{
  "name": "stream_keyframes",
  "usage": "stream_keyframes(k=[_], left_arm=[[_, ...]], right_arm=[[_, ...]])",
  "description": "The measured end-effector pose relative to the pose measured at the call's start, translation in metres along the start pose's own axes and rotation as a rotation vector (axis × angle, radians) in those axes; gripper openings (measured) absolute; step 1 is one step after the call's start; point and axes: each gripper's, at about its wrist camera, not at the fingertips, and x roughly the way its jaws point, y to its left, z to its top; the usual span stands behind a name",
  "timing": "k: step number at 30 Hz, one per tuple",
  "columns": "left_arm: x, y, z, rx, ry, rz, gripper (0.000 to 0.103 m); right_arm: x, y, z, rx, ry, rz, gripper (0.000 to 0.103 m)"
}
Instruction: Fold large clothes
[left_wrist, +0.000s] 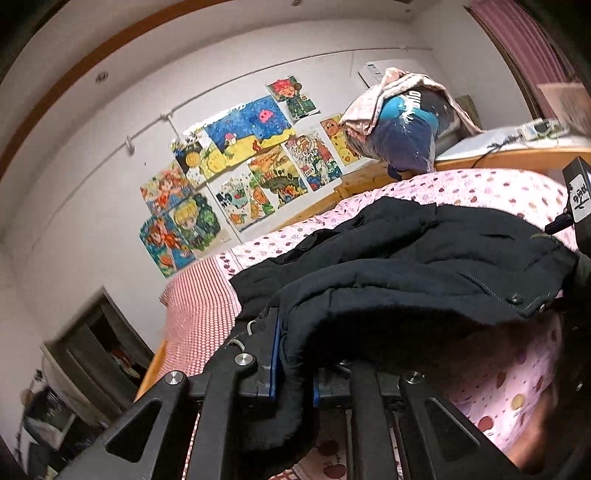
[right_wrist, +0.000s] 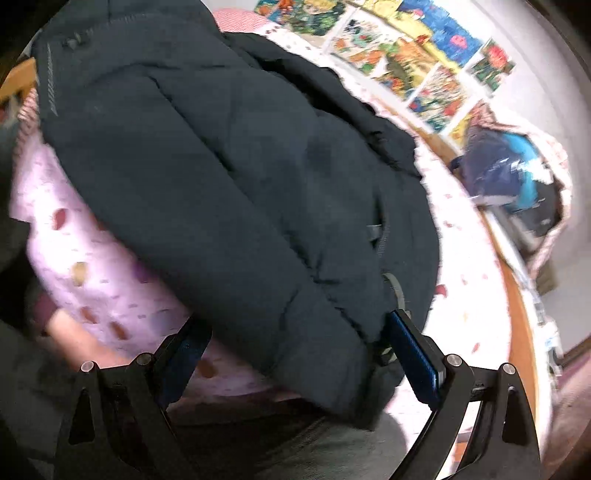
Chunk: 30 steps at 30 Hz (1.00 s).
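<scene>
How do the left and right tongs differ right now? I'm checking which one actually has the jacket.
The left tongs are pinched shut on a fold of the black jacket; the right tongs stand wide open. Fabric fills the left gap entirely, whereas the jacket's edge merely drapes between the right fingers. Both have blue pads and point across the pink bedsheet.

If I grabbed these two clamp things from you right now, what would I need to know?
Left gripper: shut on an edge of the black padded jacket, lifting it.
Right gripper: jaws wide open around the jacket's other end, not clamped.
The jacket lies bunched on the pink spotted bedsheet.
Done: one edge picked up.
Left: probably grip with the right, then fold and flatten.
</scene>
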Motion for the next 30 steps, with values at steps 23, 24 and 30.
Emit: stream_keyframes(k=[23,24,30], left_arm=[[-0.051,0.052,0.017,-0.165,-0.162,0.042,0.007],[-0.057,0.054,0.019,-0.164,-0.170,0.046,0.007],[-0.089,0.073,0.036,-0.177,-0.232,0.064,0.007]], right_arm=[[-0.109,-0.073,0.023,0.281,-0.523,-0.064,0.008],[-0.114,-0.075,0.023,0.287,-0.540,-0.064,0.008],[-0.164,-0.080,0.021,0.316,-0.662,-0.064,0.008]])
